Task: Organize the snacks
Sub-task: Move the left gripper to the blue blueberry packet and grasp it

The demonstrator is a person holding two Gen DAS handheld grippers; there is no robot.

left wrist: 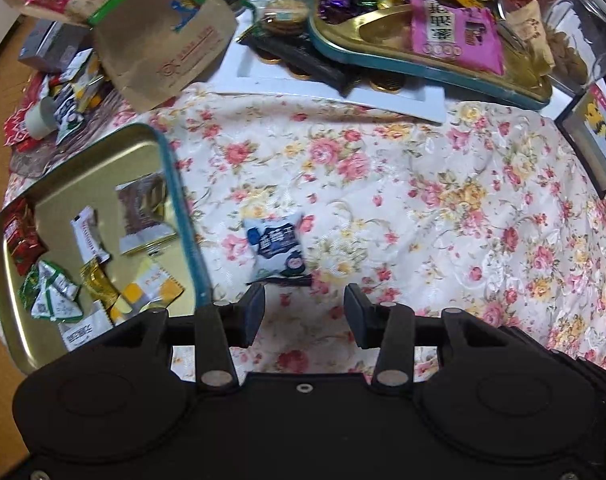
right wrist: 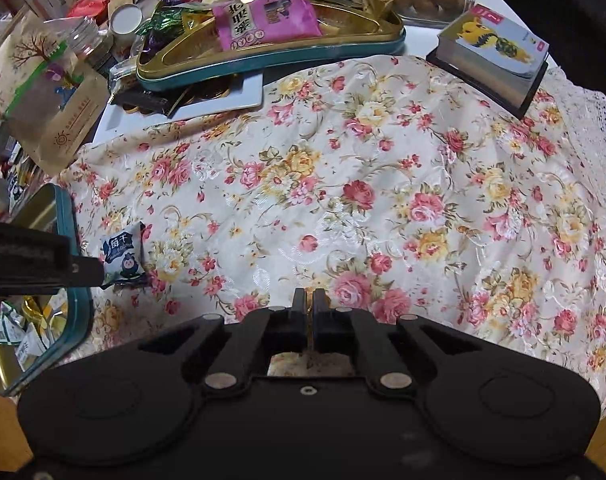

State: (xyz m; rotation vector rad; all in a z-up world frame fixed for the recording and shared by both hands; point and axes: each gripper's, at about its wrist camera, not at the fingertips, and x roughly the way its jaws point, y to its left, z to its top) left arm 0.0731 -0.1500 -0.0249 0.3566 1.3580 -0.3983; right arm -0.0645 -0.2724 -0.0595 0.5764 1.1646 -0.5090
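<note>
A small blue-and-white snack packet [left wrist: 277, 250] [right wrist: 125, 254] lies on the floral tablecloth [left wrist: 423, 200], just right of a gold tin with a teal rim [left wrist: 183, 220] [right wrist: 77, 300]. That tin holds several wrapped snacks. My left gripper [left wrist: 305, 296] hangs open over the cloth, pointing down, with the packet just beyond its fingertips and nothing between them. Part of the left gripper's body also shows in the right wrist view. My right gripper [right wrist: 309, 300] is shut above the bare cloth further right; I see nothing held in it.
A second teal-rimmed tin [left wrist: 383, 60] [right wrist: 263, 60] piled with sweets and a pink packet rests on a white tray [left wrist: 383, 100] at the back. A kraft paper bag [left wrist: 163, 40] lies back left. A book [right wrist: 499, 56] sits back right, a glass jar [left wrist: 583, 20] behind it.
</note>
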